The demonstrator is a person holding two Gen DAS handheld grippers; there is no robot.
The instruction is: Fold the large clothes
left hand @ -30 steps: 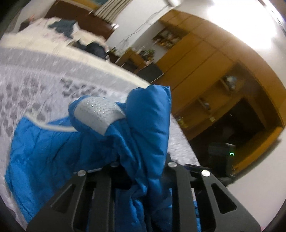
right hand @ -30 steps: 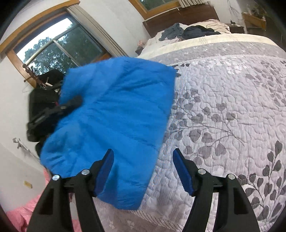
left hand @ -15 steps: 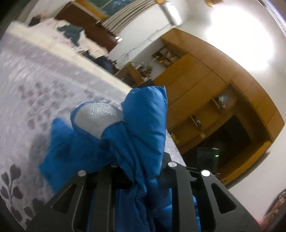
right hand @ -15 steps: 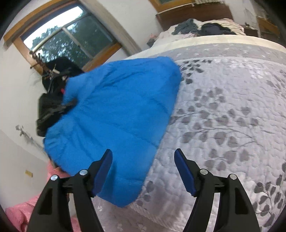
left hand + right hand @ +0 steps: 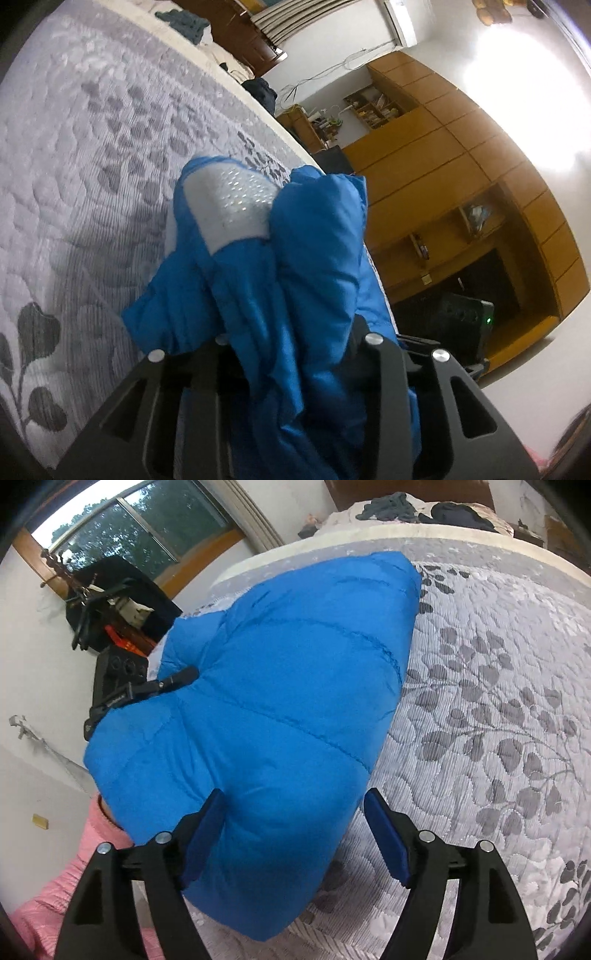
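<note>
A blue puffer jacket (image 5: 288,686) lies folded on the near left part of the bed, its lower edge hanging over the mattress side. My right gripper (image 5: 295,823) is open just above that near edge, one blue pad (image 5: 205,830) over the fabric and the other over the quilt. In the left wrist view my left gripper (image 5: 291,332) is shut on a bunched part of the jacket (image 5: 314,240) with a grey perforated lining patch (image 5: 229,206); the cloth hides its fingertips. The left tool's black body (image 5: 118,686) shows at the jacket's far left side.
The bed's grey leaf-pattern quilt (image 5: 480,701) stretches right and back. Dark clothes (image 5: 424,509) lie by the headboard. A window and a black bag (image 5: 122,602) are on the left wall, a wooden wardrobe (image 5: 461,184) beyond the bed. A pink sleeve (image 5: 85,878) is at lower left.
The left gripper has swung with the bunched jacket, so the spread blue panel has left its view. The right gripper has come nearer the jacket's edge and stays open.
</note>
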